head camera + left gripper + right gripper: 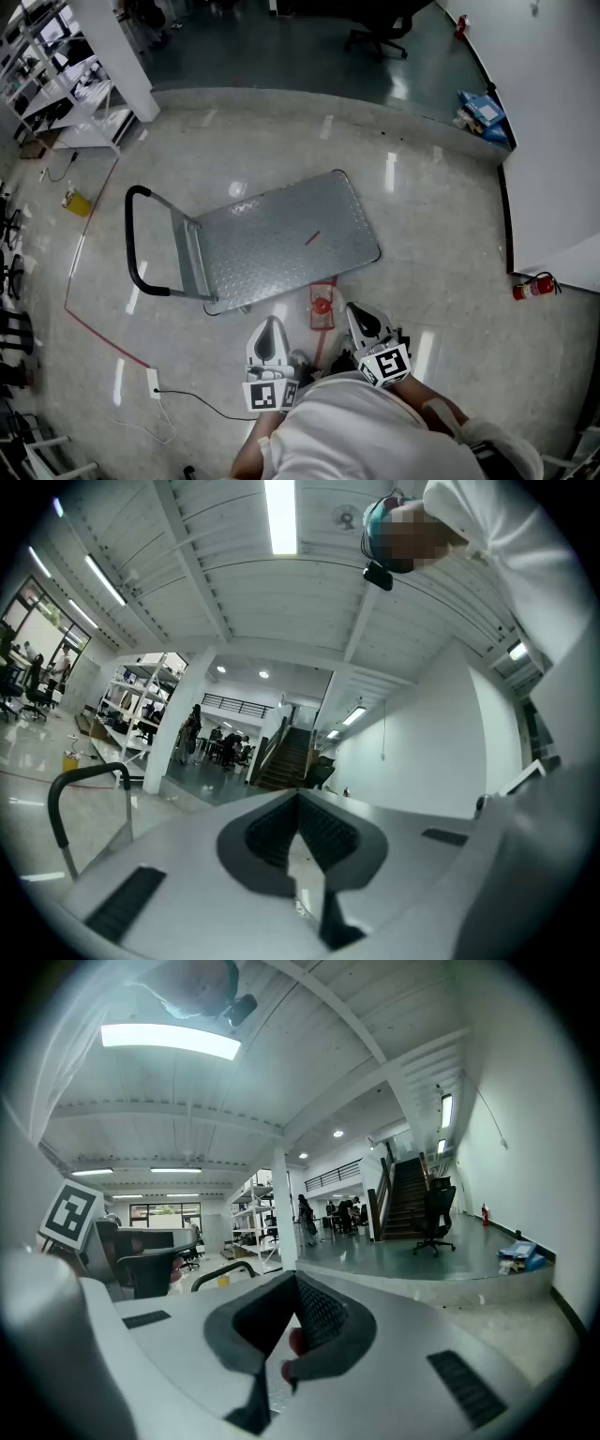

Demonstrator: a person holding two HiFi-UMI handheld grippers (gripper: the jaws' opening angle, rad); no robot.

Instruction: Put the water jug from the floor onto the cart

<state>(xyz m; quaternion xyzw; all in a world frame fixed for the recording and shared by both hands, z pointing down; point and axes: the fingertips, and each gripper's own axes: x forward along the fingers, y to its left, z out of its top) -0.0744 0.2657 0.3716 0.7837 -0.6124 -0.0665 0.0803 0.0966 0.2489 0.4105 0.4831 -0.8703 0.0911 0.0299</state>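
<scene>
Left tool and right tool, both with jaws pressed together and gripping nothing, sit side by side in front of you, pointing roughly level above the floor. Just ahead and between them stands the water jug, red-topped, on the floor right beside the near edge of the cart. Some of its red shows through the gap under the right tool's closed jaws. The cart's deck carries nothing, and its black handle rises at the left end. The lift is not yet begun.

The risks, as they look from here: your jaws must part before they can take the jug, and a shallow or one-sided hold could let it slip or tip on the way up. It stands so close to the deck that a low lift could knock it against the edge, and the cart may roll if nudged.

Count: one jug, one cart, two tools, one fire extinguisher by the wall.
</scene>
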